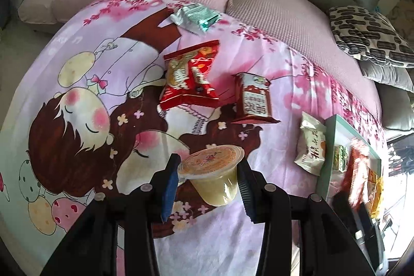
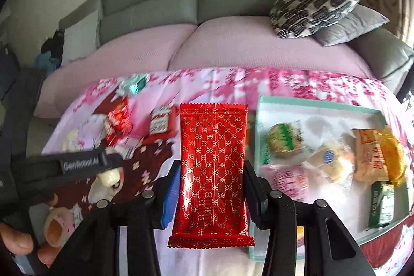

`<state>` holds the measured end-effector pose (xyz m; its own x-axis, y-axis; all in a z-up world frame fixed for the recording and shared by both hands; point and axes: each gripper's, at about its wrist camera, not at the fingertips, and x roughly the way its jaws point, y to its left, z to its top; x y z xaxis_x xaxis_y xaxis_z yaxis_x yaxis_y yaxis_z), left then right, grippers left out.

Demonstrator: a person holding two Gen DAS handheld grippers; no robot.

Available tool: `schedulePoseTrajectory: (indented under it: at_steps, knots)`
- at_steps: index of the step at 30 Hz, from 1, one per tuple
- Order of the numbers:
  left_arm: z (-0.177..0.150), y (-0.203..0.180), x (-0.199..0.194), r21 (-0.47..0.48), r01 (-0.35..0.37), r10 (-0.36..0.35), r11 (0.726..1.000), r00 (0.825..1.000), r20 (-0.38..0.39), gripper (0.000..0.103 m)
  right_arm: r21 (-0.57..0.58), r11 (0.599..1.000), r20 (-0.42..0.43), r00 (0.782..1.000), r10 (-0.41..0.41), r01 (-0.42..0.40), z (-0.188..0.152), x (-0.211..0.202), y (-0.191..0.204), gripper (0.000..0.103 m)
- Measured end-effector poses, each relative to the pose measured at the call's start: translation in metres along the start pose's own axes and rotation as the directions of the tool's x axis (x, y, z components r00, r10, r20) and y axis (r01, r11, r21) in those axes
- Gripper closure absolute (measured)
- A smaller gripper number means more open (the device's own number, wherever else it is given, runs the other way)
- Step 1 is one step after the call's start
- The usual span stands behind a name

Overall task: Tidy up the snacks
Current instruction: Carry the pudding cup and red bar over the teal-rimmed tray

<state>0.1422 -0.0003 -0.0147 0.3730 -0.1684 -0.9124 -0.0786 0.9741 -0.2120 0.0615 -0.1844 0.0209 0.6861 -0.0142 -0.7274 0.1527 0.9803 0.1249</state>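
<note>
Your right tool (image 2: 211, 188) pinches the red wafer packet (image 2: 212, 172) lengthwise along its fingers; the tray (image 2: 320, 106) lies just to its right. Your left tool (image 1: 208, 177) pinches the jelly cup (image 1: 213, 172).

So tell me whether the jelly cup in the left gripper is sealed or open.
Sealed. The jelly cup has its orange printed film lid flat across the rim, with yellowish jelly filling it, clamped between the left gripper pads.

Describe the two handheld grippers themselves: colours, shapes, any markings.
Both the left gripper and the right gripper are black, with angular linkage arms joined by round silver pivot pins. Each has two flat fingers faced with blue ribbed pads. The left gripper's body, seen from the right wrist, carries white lettering. No cables or sleeves show.
</note>
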Motion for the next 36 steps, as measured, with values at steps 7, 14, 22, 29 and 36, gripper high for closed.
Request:
schedulePoseTrajectory:
  at_steps: [7,14,22,29,36]
  knots:
    - [-0.004,-0.028,-0.004,0.073,0.020,-0.020,0.997,1.000,-0.002,0.058,0.146,0.986,0.049,0.995,-0.087,0.079,0.014,-0.017,-0.066,0.055]
    - [-0.009,-0.071,-0.007,0.177,0.038,-0.038,0.983,0.999,-0.007,0.058,0.270,0.950,0.068,0.981,-0.183,0.159,0.023,-0.032,-0.133,0.055]
    - [-0.010,-0.137,-0.015,0.309,0.084,-0.088,0.947,0.996,0.000,0.058,0.355,0.913,0.051,0.971,-0.233,0.200,0.023,-0.033,-0.187,0.055]
    - [-0.009,-0.202,-0.004,0.415,0.121,-0.121,0.902,0.992,-0.027,0.058,0.366,0.911,0.032,0.976,-0.217,0.190,0.021,-0.022,-0.200,0.055]
    - [-0.011,-0.243,0.021,0.472,0.116,-0.098,0.874,0.993,-0.064,0.058,0.351,0.919,0.002,0.981,-0.192,0.179,0.018,-0.004,-0.196,0.055]
